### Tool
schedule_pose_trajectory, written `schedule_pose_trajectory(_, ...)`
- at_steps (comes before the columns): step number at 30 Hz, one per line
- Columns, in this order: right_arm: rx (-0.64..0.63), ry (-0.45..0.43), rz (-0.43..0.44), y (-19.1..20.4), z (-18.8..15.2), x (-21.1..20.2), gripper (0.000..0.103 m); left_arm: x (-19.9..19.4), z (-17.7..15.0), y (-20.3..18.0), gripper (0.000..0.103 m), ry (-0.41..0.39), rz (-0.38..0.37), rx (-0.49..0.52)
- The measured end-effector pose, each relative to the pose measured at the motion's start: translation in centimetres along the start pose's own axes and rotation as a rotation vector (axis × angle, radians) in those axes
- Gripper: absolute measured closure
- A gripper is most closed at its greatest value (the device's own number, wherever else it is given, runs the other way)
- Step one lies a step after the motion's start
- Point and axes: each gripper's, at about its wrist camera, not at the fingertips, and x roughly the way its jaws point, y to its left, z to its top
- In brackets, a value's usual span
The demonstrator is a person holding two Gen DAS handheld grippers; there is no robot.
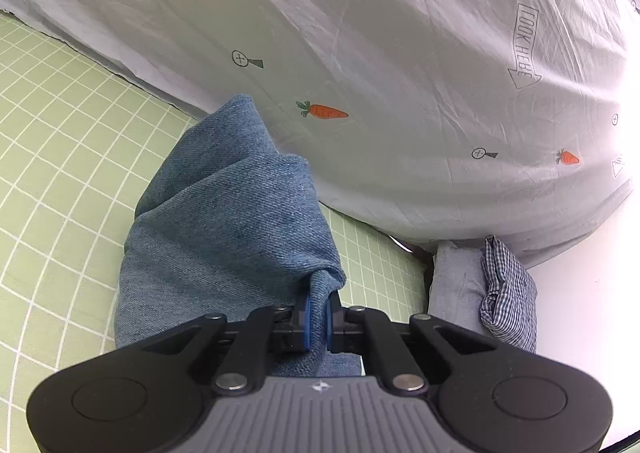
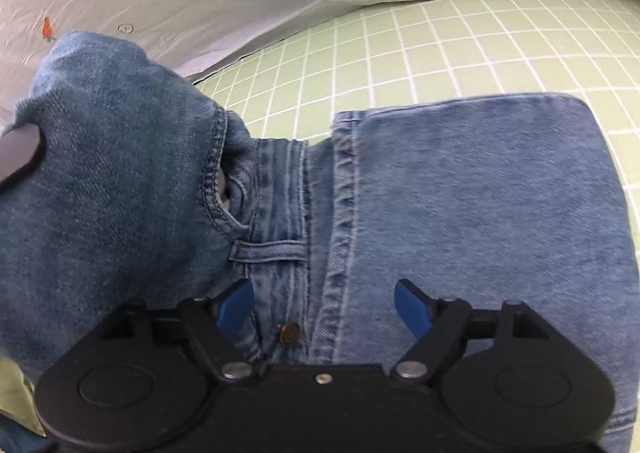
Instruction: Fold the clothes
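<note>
Your left gripper (image 1: 317, 323) is clamped on a bunched fold of the jeans (image 2: 460, 213), which lie on the green grid sheet (image 2: 460, 45); the pinched denim hides its blue pads. Your right gripper (image 2: 325, 307) hangs spread over the waistband, beside the copper button (image 2: 289, 333). The carrot-print quilt (image 1: 400, 53) runs out of frame.

Left hand-held gripper (image 1: 318, 323) clamped on denim jeans (image 1: 224, 221); green checked sheet (image 1: 60, 157) beneath
</note>
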Motion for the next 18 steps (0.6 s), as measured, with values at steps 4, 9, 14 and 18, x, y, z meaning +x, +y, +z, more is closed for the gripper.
schedule_pose_trajectory(4,0.077,-0.005,0.035,-2.7,-0.4,-2.2,0.016,1.2,-0.2,-0.6,0.097,0.019,-0.001,-0.008)
schedule_pose_trajectory(9,0.204,-0.077,0.016,-7.2,-2.0,-6.6,0.013,3.8,-1.1,-1.4,0.096,0.077,-0.013,-0.005)
schedule_pose_trajectory(14,0.356,-0.163,-0.069,-12.1,-4.1,-10.3,0.010,9.4,-3.2,-2.2,0.096,0.197,-0.010,0.016)
schedule_pose_trajectory(18,0.447,-0.192,-0.157,-14.9,-5.2,-11.5,0.010,15.0,-5.3,-1.8,0.093,0.299,0.037,-0.029)
